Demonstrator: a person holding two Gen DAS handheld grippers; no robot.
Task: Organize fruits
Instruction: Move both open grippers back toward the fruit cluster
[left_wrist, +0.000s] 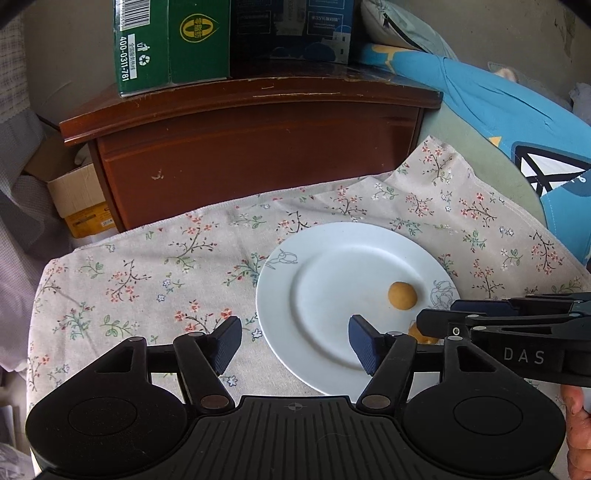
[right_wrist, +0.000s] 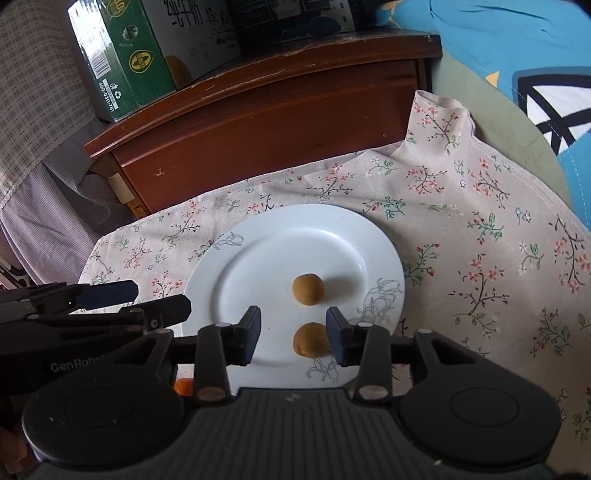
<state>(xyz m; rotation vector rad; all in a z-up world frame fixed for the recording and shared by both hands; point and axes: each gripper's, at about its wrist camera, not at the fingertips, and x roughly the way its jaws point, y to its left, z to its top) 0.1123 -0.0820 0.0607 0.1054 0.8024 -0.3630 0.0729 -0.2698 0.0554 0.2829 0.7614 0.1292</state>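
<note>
A white plate (right_wrist: 258, 258) lies on a floral cloth (right_wrist: 480, 240); it also shows in the left wrist view (left_wrist: 332, 266). Two small brown round fruits sit on it: one (right_wrist: 308, 289) further in, also seen in the left wrist view (left_wrist: 402, 295), and one (right_wrist: 311, 339) between the fingers of my right gripper (right_wrist: 293, 336), which is open around it without pressing it. My left gripper (left_wrist: 293, 345) is open and empty over the plate's left rim. The right gripper (left_wrist: 461, 314) enters the left wrist view from the right and hides most of the nearer fruit (left_wrist: 416, 333).
A brown wooden cabinet (left_wrist: 258, 147) stands behind the cloth with a green carton (left_wrist: 170, 44) and a dark box (left_wrist: 291, 29) on top. A blue cushion (left_wrist: 517, 110) lies at the right. An orange thing (right_wrist: 183, 386) peeks out under the left gripper (right_wrist: 110, 306).
</note>
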